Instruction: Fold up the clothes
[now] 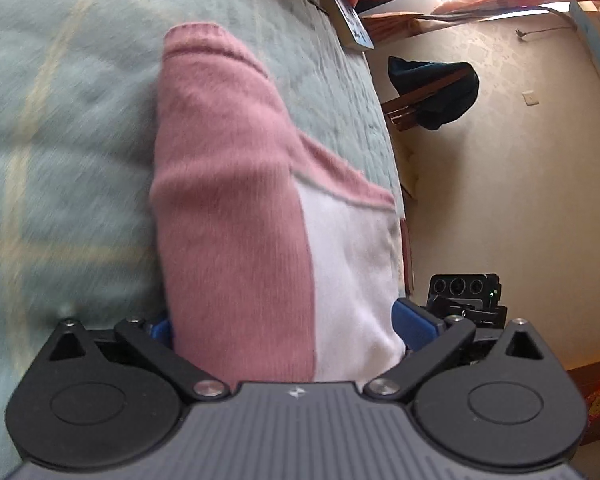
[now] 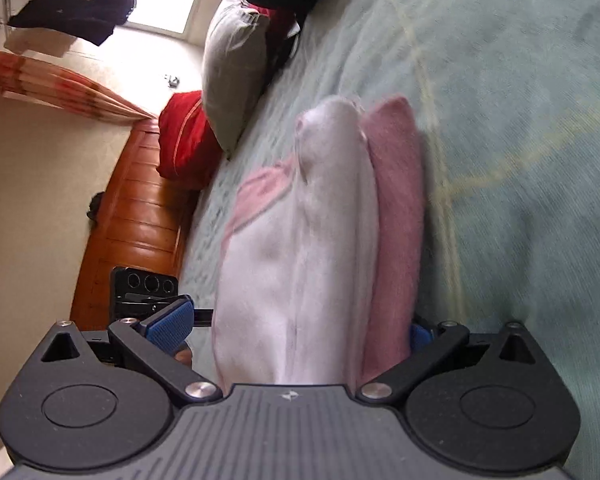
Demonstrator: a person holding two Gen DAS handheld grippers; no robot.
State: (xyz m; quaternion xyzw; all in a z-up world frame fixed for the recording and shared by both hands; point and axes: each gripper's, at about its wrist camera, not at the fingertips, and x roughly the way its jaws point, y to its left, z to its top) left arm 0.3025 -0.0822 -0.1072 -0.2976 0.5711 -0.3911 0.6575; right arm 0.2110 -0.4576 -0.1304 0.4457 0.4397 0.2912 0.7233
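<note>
Sweater (image 1: 236,208) runs lengthwise straight out from both grippers over the bed (image 1: 60,120); left gripper (image 1: 284,328) and right gripper (image 2: 296,328) each stand wide, cloth bunched between their fingers.

The pale green bedspread (image 1: 60,140) lies bare and open beside the pink-and-white sweater (image 1: 236,220), which fills the gap between each gripper's jaws, while a grey pillow (image 2: 232,80), a red cushion (image 2: 184,140) and the wooden bed frame (image 2: 140,216) crowd the bed's far edge.
</note>
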